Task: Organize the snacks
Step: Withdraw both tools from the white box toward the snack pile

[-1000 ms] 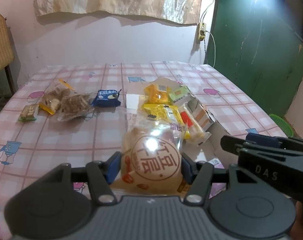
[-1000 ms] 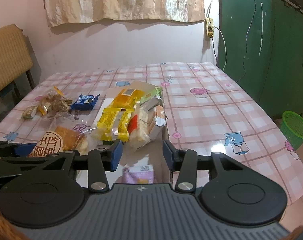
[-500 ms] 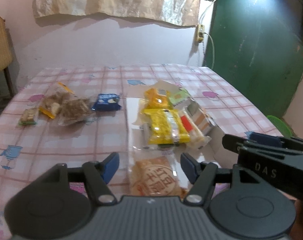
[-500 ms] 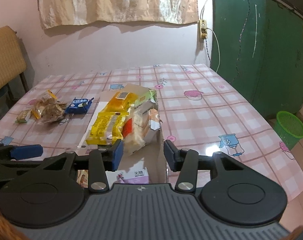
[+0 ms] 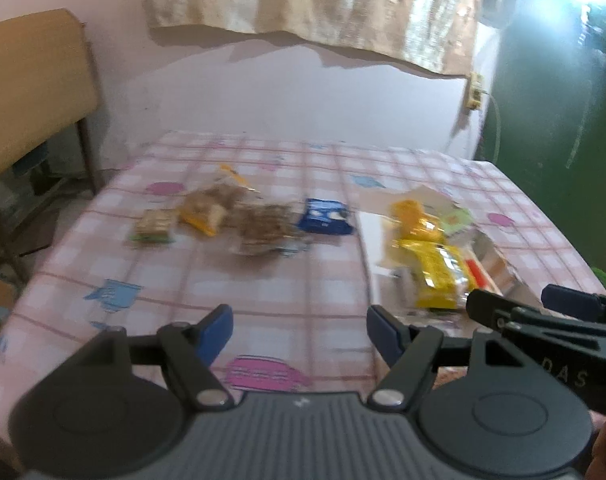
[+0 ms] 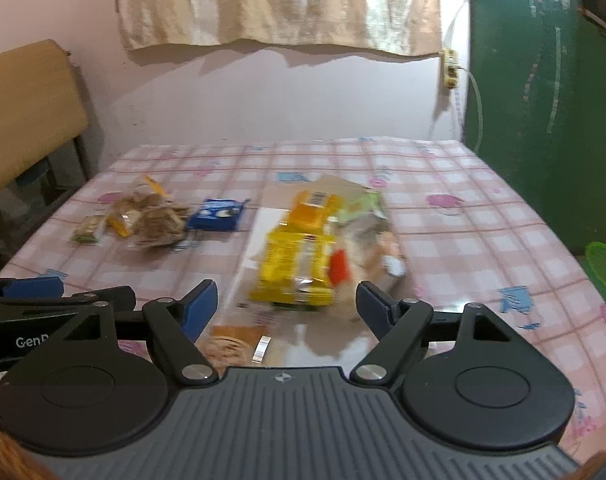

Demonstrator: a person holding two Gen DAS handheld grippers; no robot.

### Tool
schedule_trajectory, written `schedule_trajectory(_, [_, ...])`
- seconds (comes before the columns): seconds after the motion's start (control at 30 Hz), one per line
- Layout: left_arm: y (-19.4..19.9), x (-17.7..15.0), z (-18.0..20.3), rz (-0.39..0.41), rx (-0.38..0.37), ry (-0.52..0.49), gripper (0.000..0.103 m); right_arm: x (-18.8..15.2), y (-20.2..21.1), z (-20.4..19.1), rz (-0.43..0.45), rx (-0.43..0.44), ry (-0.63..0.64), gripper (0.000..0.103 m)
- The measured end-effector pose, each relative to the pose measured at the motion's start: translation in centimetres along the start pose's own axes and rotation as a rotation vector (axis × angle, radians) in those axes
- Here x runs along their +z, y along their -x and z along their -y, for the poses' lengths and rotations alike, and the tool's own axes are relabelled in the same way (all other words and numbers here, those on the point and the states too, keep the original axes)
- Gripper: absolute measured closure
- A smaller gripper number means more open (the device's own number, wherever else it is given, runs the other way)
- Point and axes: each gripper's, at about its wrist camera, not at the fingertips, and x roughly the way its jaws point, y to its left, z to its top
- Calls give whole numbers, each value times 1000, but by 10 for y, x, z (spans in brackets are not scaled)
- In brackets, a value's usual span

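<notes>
A pink checked table point(image 5: 303, 264) carries loose snacks on its left half: a green-edged bar point(image 5: 153, 226), a yellow-trimmed biscuit bag point(image 5: 207, 210), a clear bag of brown pieces point(image 5: 263, 228) and a blue packet point(image 5: 323, 216). To the right, an open cardboard box point(image 6: 335, 184) holds yellow packs point(image 6: 299, 264) and other packets. An orange bun packet point(image 6: 231, 344) lies at its near end. My left gripper point(image 5: 299, 330) hangs over bare cloth left of the box; its jaws are opening, with nothing between them. My right gripper point(image 6: 287, 306) is over the box's near end, its jaws opening wide and gripping nothing.
A brown chair point(image 5: 31, 92) stands off the table's far left corner. A green door point(image 6: 543, 100) and a green basket point(image 6: 605, 268) are off the right edge. Each gripper shows beside the other at a frame edge.
The left gripper let go of the round bun packet, which dropped at the box's near end, then swung left and spread further. The right gripper's jaws went from narrow to wide.
</notes>
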Motion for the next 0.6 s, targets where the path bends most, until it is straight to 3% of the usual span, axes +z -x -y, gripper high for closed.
schedule_trajectory(0.6, [-4, 6, -61, 13, 91, 108, 30, 15, -40, -60, -27, 124, 97, 6])
